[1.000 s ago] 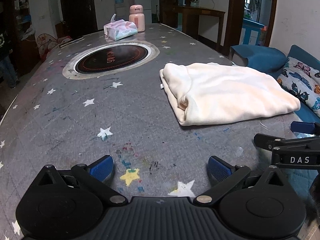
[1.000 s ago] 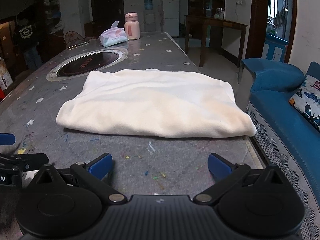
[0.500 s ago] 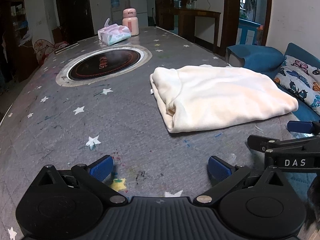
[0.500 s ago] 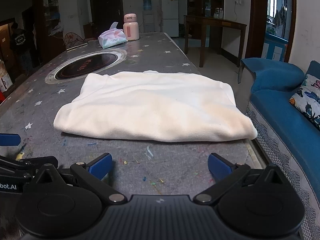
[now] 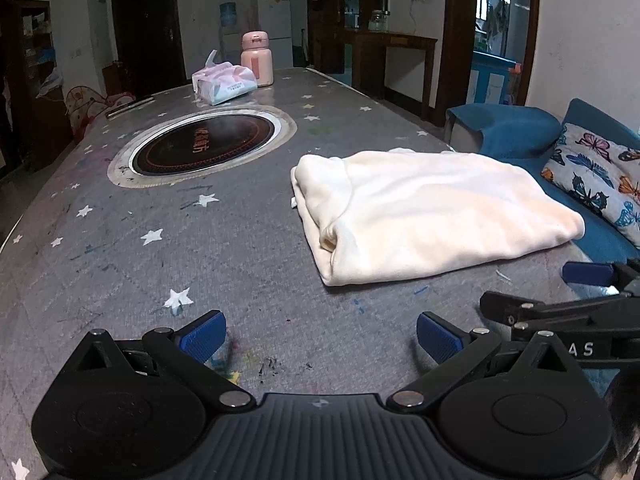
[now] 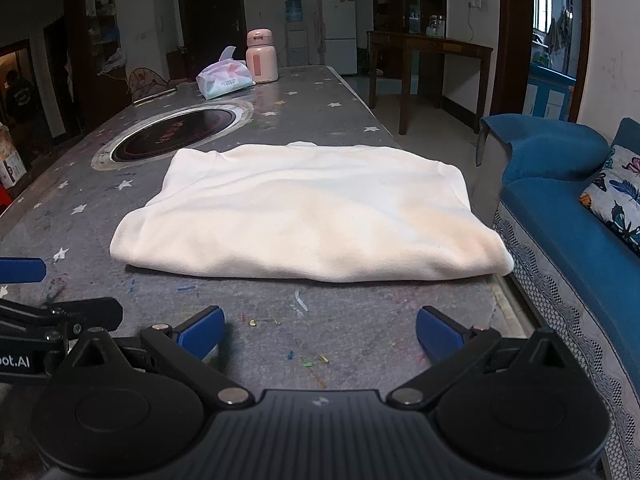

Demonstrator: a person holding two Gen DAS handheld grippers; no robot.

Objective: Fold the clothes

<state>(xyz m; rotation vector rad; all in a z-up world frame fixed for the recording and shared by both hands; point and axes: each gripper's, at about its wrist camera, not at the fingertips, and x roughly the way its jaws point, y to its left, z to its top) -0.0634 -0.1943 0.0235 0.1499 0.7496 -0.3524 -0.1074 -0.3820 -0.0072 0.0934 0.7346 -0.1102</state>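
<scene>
A cream garment [image 5: 432, 212] [image 6: 312, 216] lies folded into a thick rectangle on the grey star-patterned table [image 5: 160, 248], close to the table's right edge. My left gripper [image 5: 320, 338] is open and empty, low over the table, short of the garment's near-left corner. My right gripper [image 6: 320, 332] is also open and empty, facing the garment's long near edge from a short distance. Each gripper shows at the side of the other's view.
A round black hob [image 5: 204, 144] is set into the table behind the garment. A tissue pack [image 5: 224, 82] and a pink flask [image 5: 257, 58] stand at the far end. A blue sofa [image 6: 568, 216] with a butterfly cushion [image 5: 596, 176] runs along the right.
Both grippers have drawn back slightly and tilted up, so the garment sits a little farther off and lower in view. The garment itself has not moved. Both stay open.
</scene>
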